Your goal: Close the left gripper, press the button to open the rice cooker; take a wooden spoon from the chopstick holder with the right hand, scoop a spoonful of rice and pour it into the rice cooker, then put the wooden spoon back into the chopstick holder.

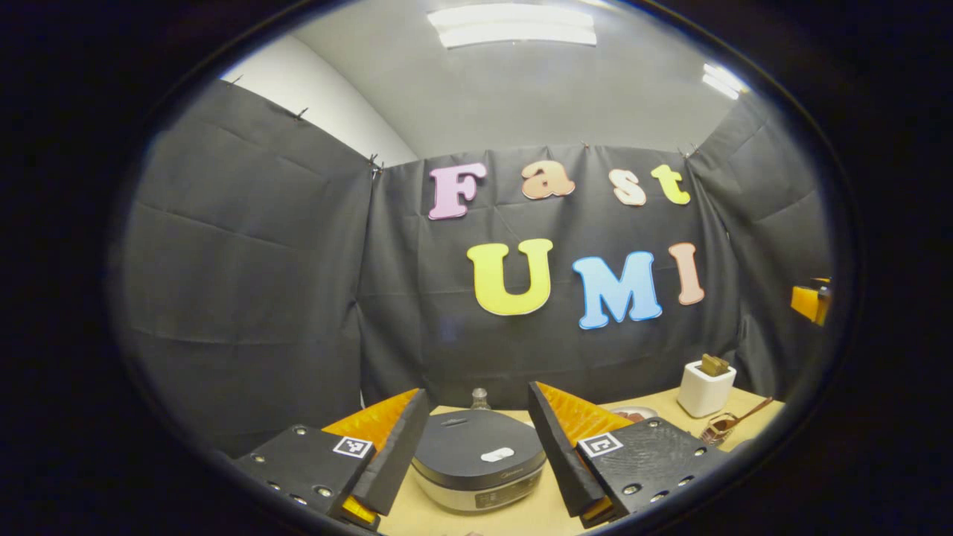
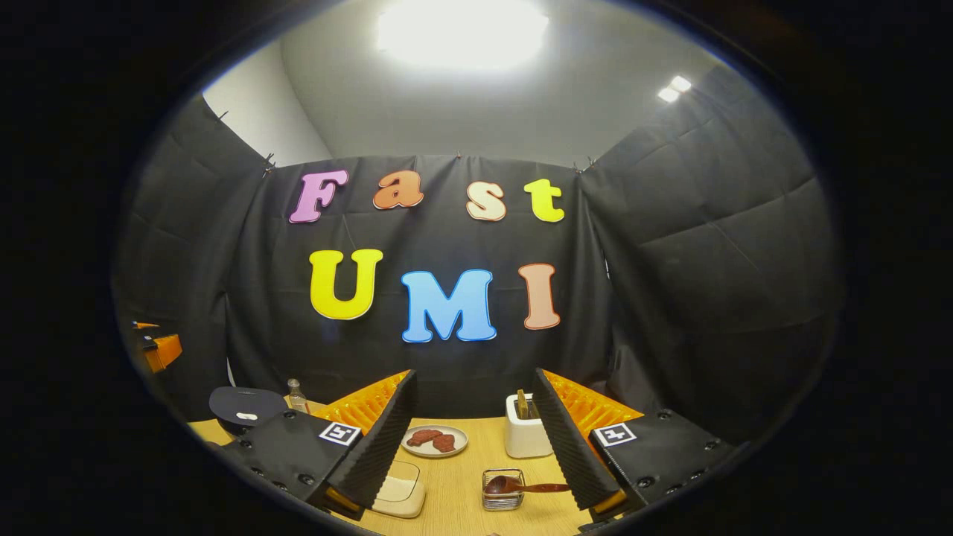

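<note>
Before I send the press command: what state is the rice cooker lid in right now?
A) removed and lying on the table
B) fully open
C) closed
C: in the left gripper view the rice cooker sits with its dark lid flat and shut, between the open fingers of the left tool.

Recording booth: black cloth walls around a wooden table.

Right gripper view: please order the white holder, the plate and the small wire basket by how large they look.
1. White holder and plate: they look alike in extent, so I do not rank them.
2. Wire basket: smallest, although it stands nearer to the camera.
</note>
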Available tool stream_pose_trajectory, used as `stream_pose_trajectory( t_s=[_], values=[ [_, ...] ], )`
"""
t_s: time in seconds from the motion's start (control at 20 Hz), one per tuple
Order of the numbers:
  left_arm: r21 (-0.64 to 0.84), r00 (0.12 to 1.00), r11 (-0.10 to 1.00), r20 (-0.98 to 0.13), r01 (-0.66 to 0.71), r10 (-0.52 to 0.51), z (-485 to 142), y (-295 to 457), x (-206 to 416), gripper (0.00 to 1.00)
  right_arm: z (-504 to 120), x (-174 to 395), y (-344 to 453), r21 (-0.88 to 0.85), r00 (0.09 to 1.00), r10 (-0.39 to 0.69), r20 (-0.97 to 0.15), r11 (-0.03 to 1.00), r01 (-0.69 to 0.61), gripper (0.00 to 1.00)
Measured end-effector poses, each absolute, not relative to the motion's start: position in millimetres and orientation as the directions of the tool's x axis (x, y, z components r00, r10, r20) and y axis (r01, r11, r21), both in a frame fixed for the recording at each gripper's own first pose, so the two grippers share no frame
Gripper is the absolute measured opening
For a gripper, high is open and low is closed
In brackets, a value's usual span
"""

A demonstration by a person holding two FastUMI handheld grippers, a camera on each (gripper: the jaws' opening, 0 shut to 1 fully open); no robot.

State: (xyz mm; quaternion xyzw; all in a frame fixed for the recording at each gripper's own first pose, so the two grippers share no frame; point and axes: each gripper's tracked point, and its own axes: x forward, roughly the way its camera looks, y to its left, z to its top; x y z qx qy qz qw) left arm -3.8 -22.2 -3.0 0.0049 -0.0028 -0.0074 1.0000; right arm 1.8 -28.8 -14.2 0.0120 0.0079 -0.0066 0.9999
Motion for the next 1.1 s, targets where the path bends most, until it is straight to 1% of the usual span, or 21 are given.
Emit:
stream_pose_trajectory(
  t_s=[0.35, 0.7, 0.85, 0.9, 1.0, 1.1],
  values=[
    [-0.005, 1.0, 1.0, -0.002, 0.007, -0.007, -1.8, -38.9, -2.9, 0.84, -16.0, 8.2, -45.0, 0.015, 1.0, 0.01, -0.006, 1.0, -0.01, 0.98],
    [0.015, 0.999, 1.0, 0.029, -0.015, 0.015, 2.5, -52.2, -1.9, 0.84, -29.3, 5.1, -69.7, 0.014, 0.998, 0.053, -0.014, 0.999, -0.053, 0.98],
    [0.002, 1.0, 1.0, 0.001, -0.017, 0.017, -9.6, -56.6, 6.1, 0.84, -37.5, 3.1, -77.8, 0.028, 0.998, 0.053, -0.032, 0.998, -0.052, 0.96],
    [0.0, 1.0, 1.0, -0.005, -0.015, 0.015, -12.7, -56.2, 11.0, 0.84, -37.5, 1.7, -78.7, 0.034, 0.998, 0.053, -0.032, 0.998, -0.052, 0.98],
    [-0.004, 1.0, 1.0, -0.019, -0.021, 0.021, -20.1, -51.5, 22.7, 0.7, -39.2, 4.4, -82.0, 0.028, 0.998, 0.047, -0.034, 0.999, -0.046, 0.98],
    [0.007, 0.999, 1.0, -0.026, -0.018, 0.018, -28.7, -49.3, 36.9, 0.7, -43.5, 7.1, -83.4, 0.021, 0.999, 0.032, -0.042, 0.999, -0.031, 0.98]
  ],
)
